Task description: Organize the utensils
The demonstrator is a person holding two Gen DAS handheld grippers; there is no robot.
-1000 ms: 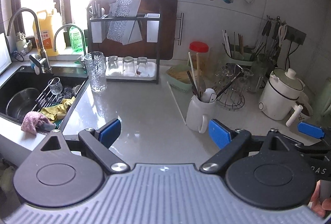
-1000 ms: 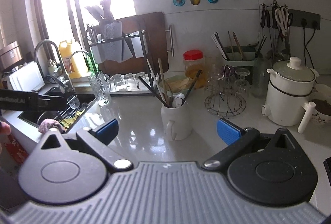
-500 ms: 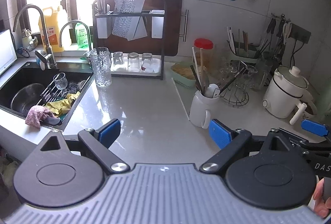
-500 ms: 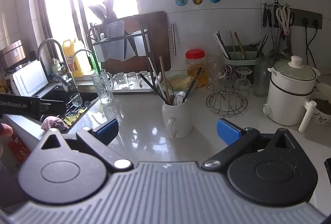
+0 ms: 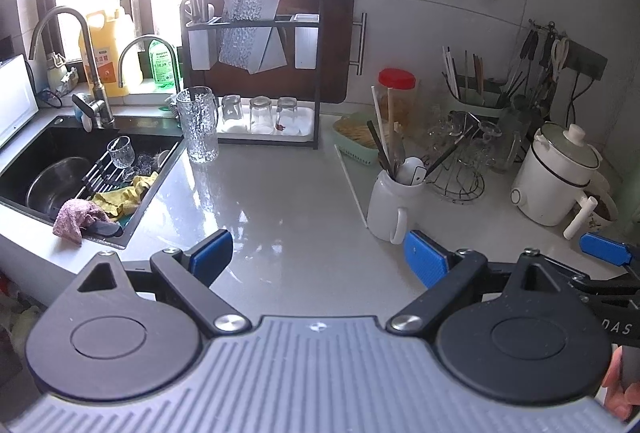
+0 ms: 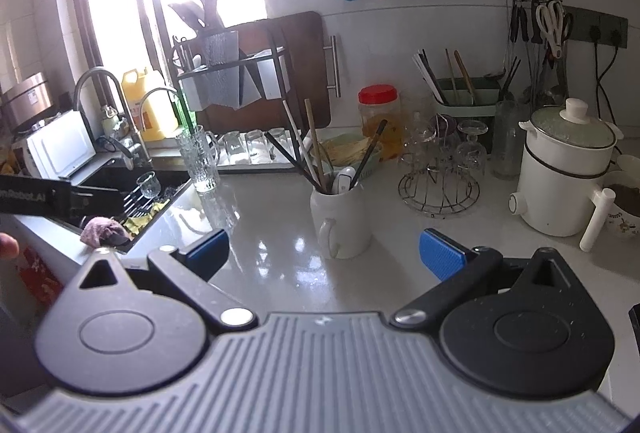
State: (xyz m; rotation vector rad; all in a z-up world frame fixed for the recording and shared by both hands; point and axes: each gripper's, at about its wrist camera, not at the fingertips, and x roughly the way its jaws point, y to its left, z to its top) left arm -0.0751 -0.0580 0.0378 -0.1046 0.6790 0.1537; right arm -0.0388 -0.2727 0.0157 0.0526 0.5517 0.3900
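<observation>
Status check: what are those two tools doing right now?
Left tool open, empty. Right tool open, empty. Utensils upright in white mug, untouched. Nothing between the tools and the mug.

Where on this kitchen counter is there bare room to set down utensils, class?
The widest free patch of grey counter lies between the black sink, the tall ribbed glass pitcher and the white mug of utensils. Right of the mug it is crowded: wire glass stand, white electric pot.

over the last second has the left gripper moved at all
Yes. The left gripper has backed away: in its own view the white mug and the sink have drifted inward and shrunk slightly. Its jaws stay wide open.
</observation>
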